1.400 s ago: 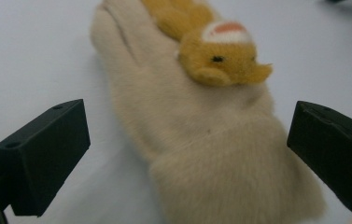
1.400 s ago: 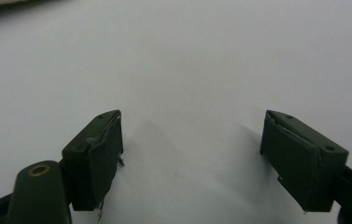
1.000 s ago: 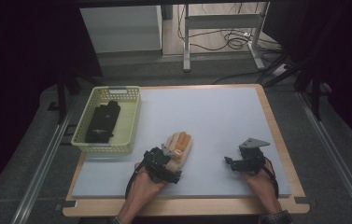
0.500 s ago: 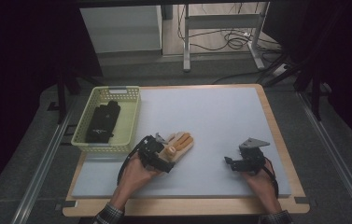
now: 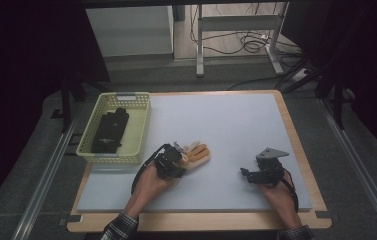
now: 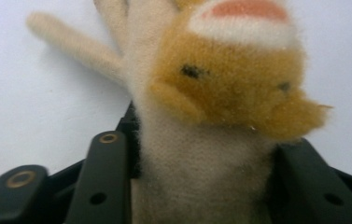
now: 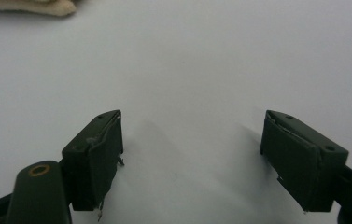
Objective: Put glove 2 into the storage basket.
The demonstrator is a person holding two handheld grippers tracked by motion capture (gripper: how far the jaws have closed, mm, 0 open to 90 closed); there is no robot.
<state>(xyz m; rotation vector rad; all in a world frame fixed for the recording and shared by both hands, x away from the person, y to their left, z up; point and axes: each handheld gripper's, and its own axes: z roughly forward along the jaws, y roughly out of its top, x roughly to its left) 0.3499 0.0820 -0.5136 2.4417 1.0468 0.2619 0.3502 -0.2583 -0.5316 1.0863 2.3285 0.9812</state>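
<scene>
A fuzzy cream and orange glove [image 5: 199, 152] with a small animal face lies on the grey mat [image 5: 236, 120], left of centre. My left gripper [image 5: 178, 160] meets it from the left. In the left gripper view its jaws have just been closing, and they press on both sides of the glove's cream cuff [image 6: 197, 172]. The left gripper [image 6: 204, 154] is shut on it, with the orange face [image 6: 232, 86] just beyond. My right gripper [image 5: 246, 175] rests on the mat at the right, open [image 7: 190, 140] with bare mat between its jaws.
A pale yellow basket [image 5: 144, 125] stands at the mat's left edge, with a black glove [image 5: 110, 131] lying in it. A cream edge of the fuzzy glove [image 7: 33, 5] lies at the top left of the right gripper view. A wooden border [image 5: 296, 145] frames the mat.
The left forearm has swung leftward, so the gripper now points more to the right, and its jaws have closed on the glove's cuff. The right hand has not moved.
</scene>
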